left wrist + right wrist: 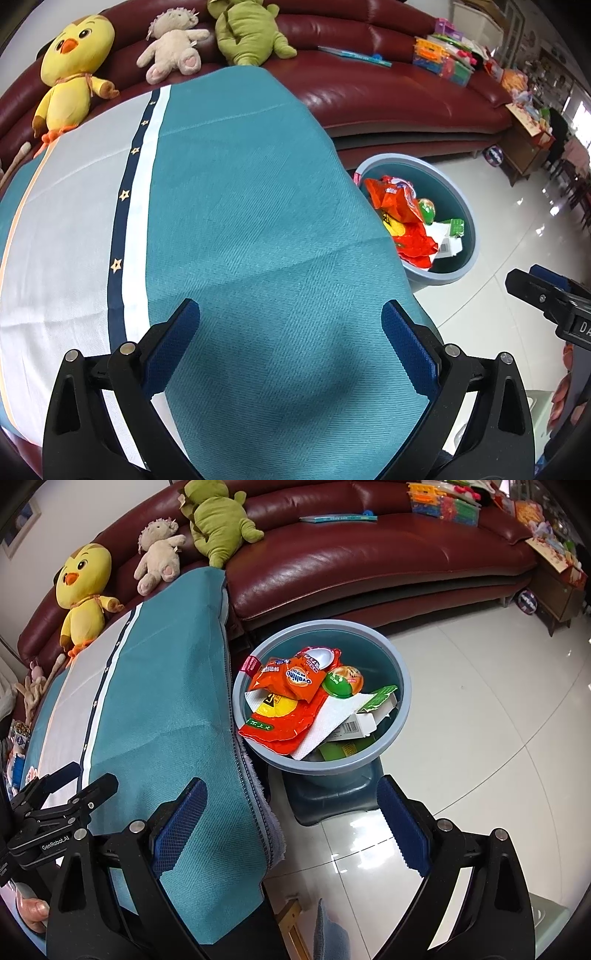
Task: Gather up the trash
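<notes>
Left gripper (pixel 290 345) hovered, jaws spread wide, empty, over woven teal tablecloth (pixel 258 206). Right gripper (pixel 291 827) likewise gaped empty at table edge. Round blue plastic bin (pixel 400 701) sat on glossy tiled floor (pixel 480 738) beside table, holding crinkled orange wrappers (pixel 291 681), white paper, flattened cartons.

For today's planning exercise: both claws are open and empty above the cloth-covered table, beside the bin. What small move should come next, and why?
Probably pull both claws back and stop: the tablecloth shows no trash, the bin already holds wrappers, and the left claw and right claw are open and empty.
</notes>
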Action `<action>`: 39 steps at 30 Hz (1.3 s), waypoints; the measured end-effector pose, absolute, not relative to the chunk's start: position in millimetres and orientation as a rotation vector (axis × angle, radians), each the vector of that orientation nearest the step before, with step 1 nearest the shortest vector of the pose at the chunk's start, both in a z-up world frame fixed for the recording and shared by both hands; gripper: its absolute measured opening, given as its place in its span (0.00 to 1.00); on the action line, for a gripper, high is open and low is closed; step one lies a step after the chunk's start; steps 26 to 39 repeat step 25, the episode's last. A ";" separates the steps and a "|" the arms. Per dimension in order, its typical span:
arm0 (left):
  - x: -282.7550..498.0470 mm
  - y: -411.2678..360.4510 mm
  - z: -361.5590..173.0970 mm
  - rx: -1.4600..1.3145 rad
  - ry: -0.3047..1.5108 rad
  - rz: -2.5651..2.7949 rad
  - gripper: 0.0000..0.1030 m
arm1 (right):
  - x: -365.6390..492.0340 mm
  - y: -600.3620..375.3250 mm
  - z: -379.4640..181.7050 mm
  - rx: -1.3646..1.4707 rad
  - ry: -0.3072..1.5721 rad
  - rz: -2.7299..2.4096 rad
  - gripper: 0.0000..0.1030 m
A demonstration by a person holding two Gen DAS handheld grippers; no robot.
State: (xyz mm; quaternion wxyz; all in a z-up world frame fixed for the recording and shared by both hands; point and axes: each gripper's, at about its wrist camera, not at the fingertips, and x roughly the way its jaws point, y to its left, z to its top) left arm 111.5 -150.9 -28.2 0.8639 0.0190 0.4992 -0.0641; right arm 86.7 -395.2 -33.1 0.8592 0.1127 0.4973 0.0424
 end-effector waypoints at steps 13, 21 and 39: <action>110.7 -150.5 -29.8 0.041 1.048 -0.128 0.96 | 89.3 -395.0 -35.6 0.236 1.050 0.087 0.86; 111.2 -147.4 -31.4 0.021 1.059 -0.126 0.96 | 90.0 -394.9 -38.5 0.230 1.056 0.087 0.86; 111.1 -145.9 -33.7 0.018 1.067 -0.126 0.96 | 89.8 -394.7 -39.1 0.230 1.055 0.087 0.86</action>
